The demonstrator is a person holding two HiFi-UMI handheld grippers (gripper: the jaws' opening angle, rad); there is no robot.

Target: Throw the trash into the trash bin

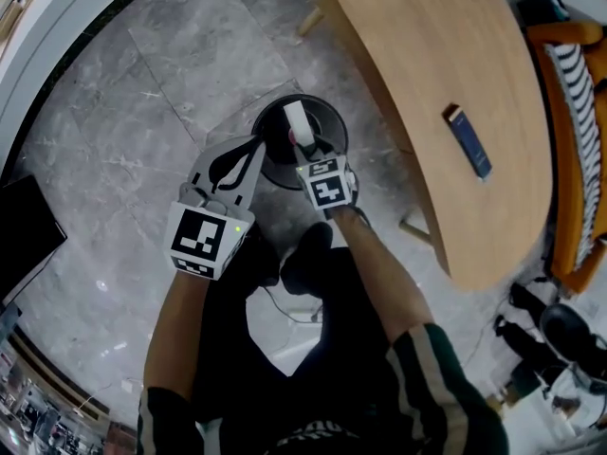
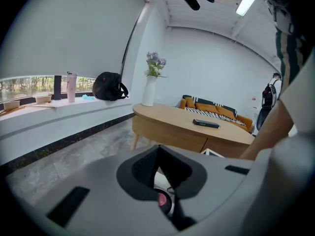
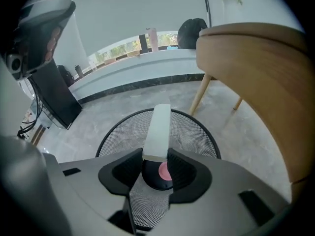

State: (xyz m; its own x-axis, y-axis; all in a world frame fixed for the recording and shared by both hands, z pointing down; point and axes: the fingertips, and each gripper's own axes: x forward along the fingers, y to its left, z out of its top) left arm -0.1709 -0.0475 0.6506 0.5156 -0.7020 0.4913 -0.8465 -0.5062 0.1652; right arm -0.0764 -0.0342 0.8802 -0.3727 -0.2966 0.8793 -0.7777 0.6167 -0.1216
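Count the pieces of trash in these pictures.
1: a pale strip, gripped by the right tool over the mesh bin. The tool hides part of the bin, so more may lie inside.

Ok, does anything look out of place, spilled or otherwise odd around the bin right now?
Nothing stands out. The trash bin stands upright on the floor with nothing spilled beside it. The right gripper grips a white strip over the bin's opening, as the task would call for.
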